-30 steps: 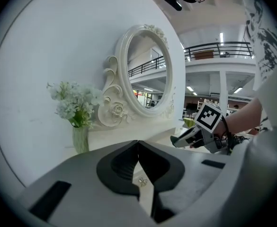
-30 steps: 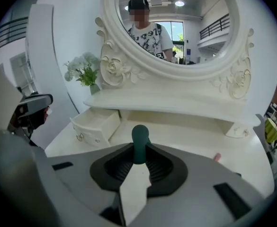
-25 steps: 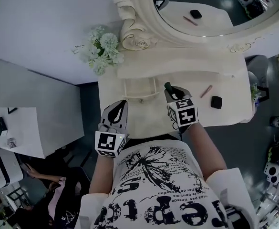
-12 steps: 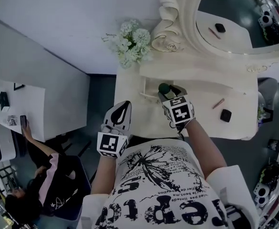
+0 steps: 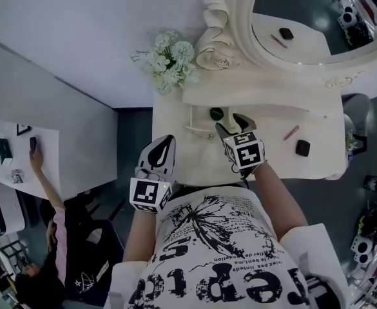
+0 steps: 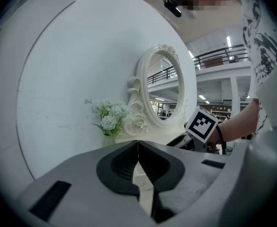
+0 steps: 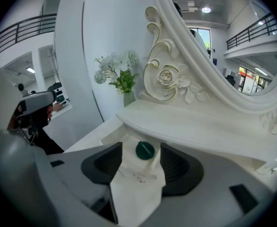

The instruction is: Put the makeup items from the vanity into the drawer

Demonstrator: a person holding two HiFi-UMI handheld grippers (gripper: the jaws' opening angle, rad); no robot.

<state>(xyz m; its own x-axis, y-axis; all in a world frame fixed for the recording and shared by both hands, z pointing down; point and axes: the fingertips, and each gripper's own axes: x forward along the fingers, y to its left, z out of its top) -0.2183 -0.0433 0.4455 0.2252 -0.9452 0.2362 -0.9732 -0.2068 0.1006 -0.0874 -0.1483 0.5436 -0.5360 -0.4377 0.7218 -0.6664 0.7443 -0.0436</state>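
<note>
A round dark green makeup item [image 5: 216, 114] [image 7: 145, 150] lies inside the open drawer [image 5: 198, 129] [image 7: 139, 176] of the white vanity [image 5: 272, 156]. My right gripper [image 5: 231, 123] [image 7: 141, 151] hovers over the drawer, open; its jaws have just been opening and the green item sits loose below and between the tips, with no pad touching it. A pink pencil [image 5: 291, 132] and a black compact [image 5: 302, 148] rest on the vanity top to the right. My left gripper [image 5: 167, 140] [image 6: 138, 144] is shut and empty, off the vanity's left front.
A vase of white flowers [image 5: 169, 63] [image 7: 120, 77] stands at the vanity's back left, beside the ornate oval mirror [image 5: 304, 18] [image 7: 214, 37]. A raised shelf [image 5: 259, 98] runs over the drawer. A person [image 5: 53, 237] stands at a white table on the left.
My right gripper carried the green item left from the vanity top to the drawer, then opened and left it there. The left gripper has hardly shifted.
</note>
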